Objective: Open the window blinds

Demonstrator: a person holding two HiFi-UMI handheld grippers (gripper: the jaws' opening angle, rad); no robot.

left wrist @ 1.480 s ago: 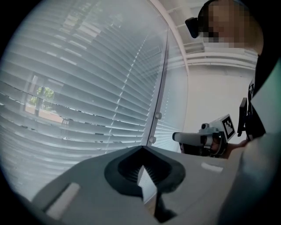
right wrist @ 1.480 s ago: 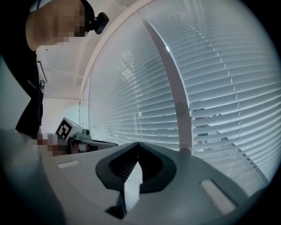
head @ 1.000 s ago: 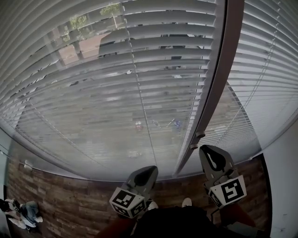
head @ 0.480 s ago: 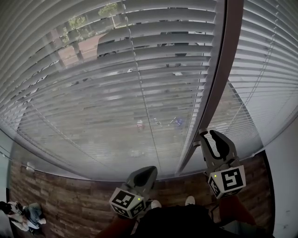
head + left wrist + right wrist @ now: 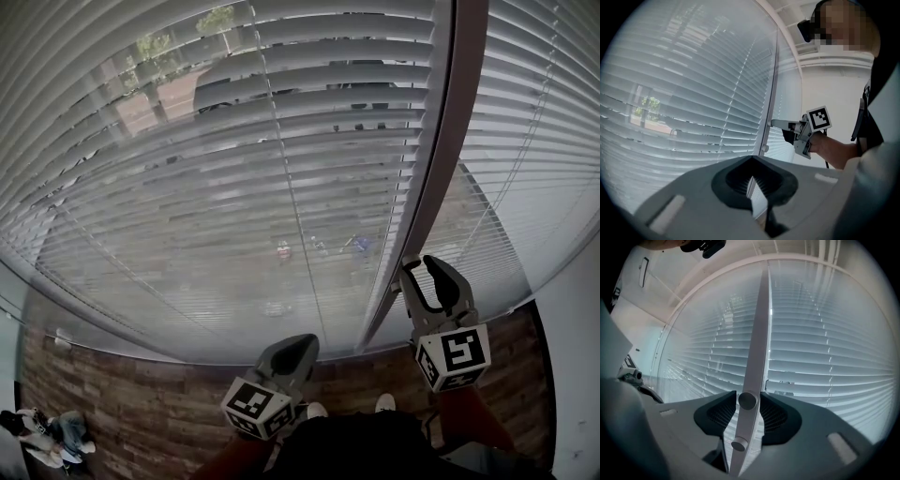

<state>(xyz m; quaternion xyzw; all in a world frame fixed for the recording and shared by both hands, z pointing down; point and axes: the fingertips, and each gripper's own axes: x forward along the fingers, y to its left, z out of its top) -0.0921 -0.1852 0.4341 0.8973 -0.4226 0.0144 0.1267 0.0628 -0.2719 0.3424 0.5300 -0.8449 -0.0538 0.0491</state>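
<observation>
Grey blinds (image 5: 234, 141), hazy beyond, mullion (image 5: 445, 169) cropped

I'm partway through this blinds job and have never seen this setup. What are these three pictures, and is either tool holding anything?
There is no robot arm here. A person stands at a window with a two-jaw gripper in each hand.

The head view looks steeply down from the person's head. It shows the blinds, a pale window post, the wood floor, the left gripper and the right gripper.

The other two pictures come from a camera riding on each gripper, looking along its jaws.

The left gripper is shut and empty. The right gripper's jaws have just been opening and stand apart. Two round knobs sit between them, unclamped. They are probably the ends of the blinds' control rods.

The slats are tilted enough that the street shows through.
</observation>
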